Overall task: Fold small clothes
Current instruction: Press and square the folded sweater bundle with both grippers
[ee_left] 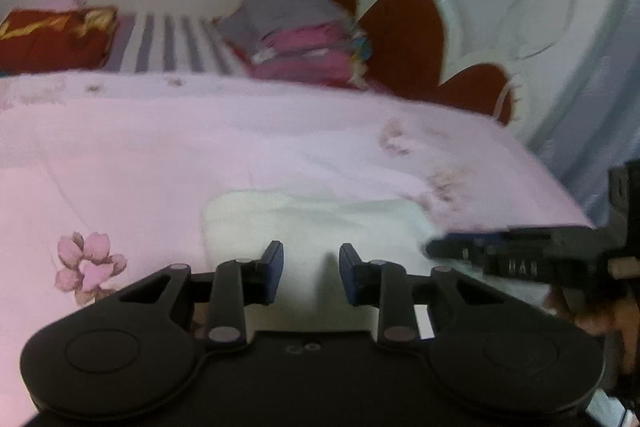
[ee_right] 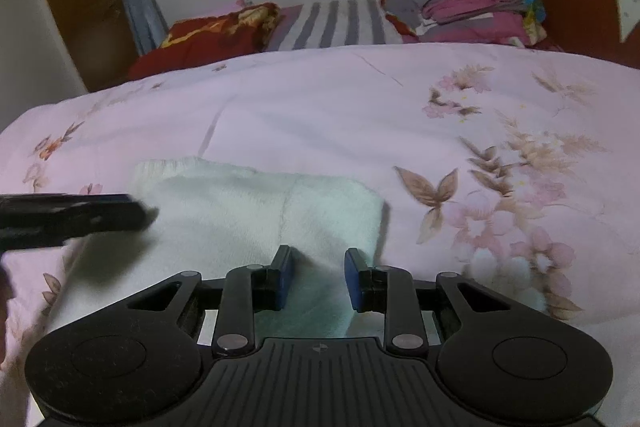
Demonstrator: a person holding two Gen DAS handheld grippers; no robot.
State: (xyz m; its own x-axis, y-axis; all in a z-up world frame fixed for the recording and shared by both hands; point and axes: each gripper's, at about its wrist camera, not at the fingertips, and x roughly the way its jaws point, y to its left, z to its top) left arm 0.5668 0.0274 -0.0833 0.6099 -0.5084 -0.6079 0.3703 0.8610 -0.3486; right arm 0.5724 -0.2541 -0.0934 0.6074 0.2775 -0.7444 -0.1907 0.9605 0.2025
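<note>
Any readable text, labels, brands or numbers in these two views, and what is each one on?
Pale letters on the side of the right gripper, seen from the left wrist: too blurred to read.
Small embossed mark on the left gripper's body: no readable letters.
White garment and floral bedspread: no text.

The right gripper (ee_right: 314,277) hangs over a folded white garment (ee_right: 256,215) on the pink floral bedspread (ee_right: 320,107), jaws parted with nothing pinched. The left gripper (ee_right: 140,213) reaches onto the garment's left edge.
</note>
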